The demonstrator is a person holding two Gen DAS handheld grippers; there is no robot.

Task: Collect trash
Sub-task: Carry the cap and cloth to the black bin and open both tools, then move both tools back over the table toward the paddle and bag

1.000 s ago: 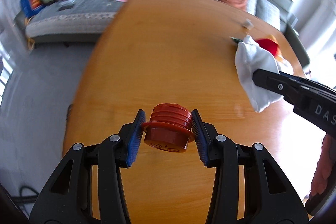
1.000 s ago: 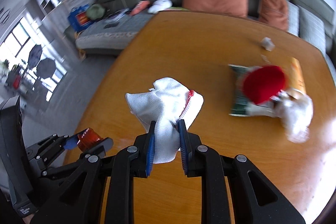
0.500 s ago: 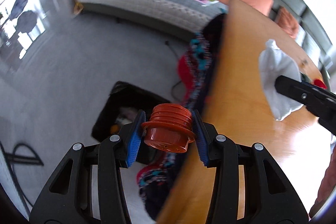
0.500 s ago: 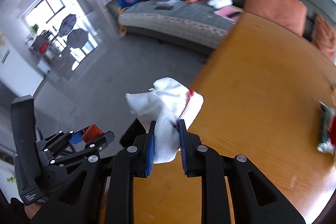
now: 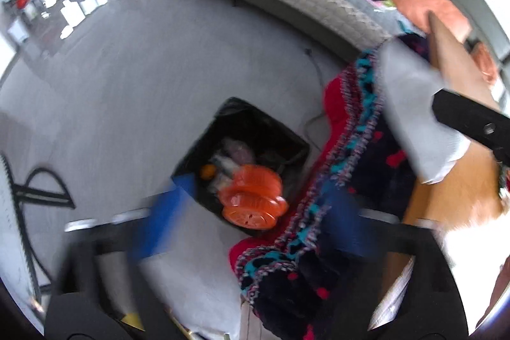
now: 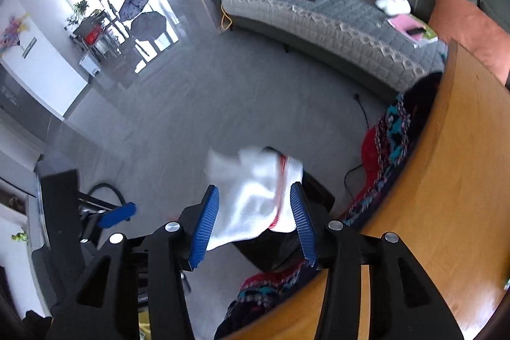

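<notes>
My left gripper [image 5: 248, 222] is open, its blue pads blurred by motion. The orange spool [image 5: 253, 196] is loose below it, over the black trash bin [image 5: 255, 123] on the floor. The bin holds several bits of trash. My right gripper [image 6: 253, 225] is open. The white cloth [image 6: 255, 199] with a red stripe hangs loose between its pads, above the bin [image 6: 277, 247]. The cloth [image 5: 411, 110] and the right gripper's black finger [image 5: 471, 120] also show in the left wrist view. The left gripper's blue pad [image 6: 116, 214] shows in the right wrist view.
The wooden table's edge [image 6: 446, 180] runs along the right. A red and dark patterned cloth [image 5: 344, 168] hangs beside the bin. A grey sofa [image 6: 334, 18] with cushions and clutter stands beyond the grey floor [image 6: 191, 104]. A black stand [image 5: 28, 190] is at left.
Both grippers have opened over the bin. The orange spool has left the left gripper and dropped toward the bin. The white cloth has come loose from the right pads.
</notes>
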